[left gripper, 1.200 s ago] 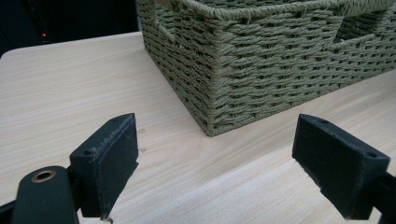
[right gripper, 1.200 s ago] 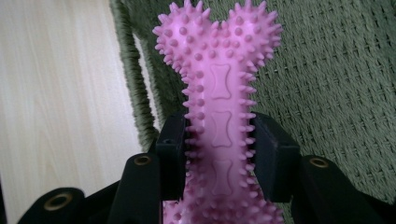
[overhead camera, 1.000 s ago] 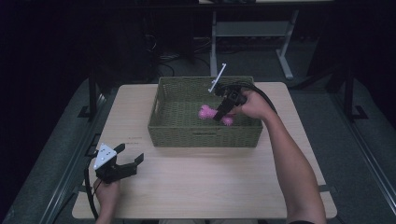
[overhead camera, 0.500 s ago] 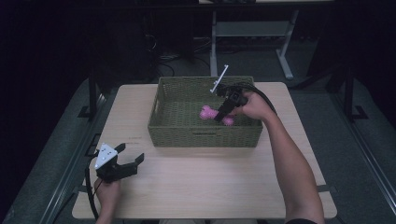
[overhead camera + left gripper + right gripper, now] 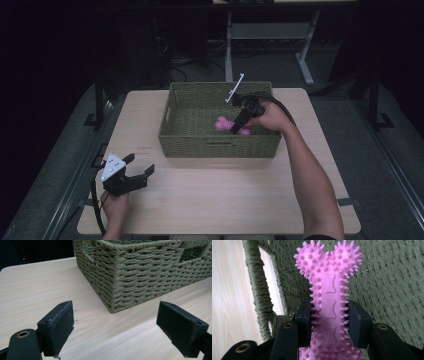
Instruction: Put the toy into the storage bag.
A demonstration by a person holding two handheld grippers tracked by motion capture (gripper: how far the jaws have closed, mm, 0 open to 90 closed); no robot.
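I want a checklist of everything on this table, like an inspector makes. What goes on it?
Surface: pale wooden table, bare around the basket.
Job's things: pink spiky bone toy inside the green woven basket.
Clutter: nothing seen.
Grippers: right gripper shut on the bone toy's shaft, over the basket; left gripper open, resting near the table's front left corner.
Cables: black cable arcs from the right gripper.
Surroundings: dark room, metal desk frame behind the table.

Pink spiky bone toy; olive-green woven basket.
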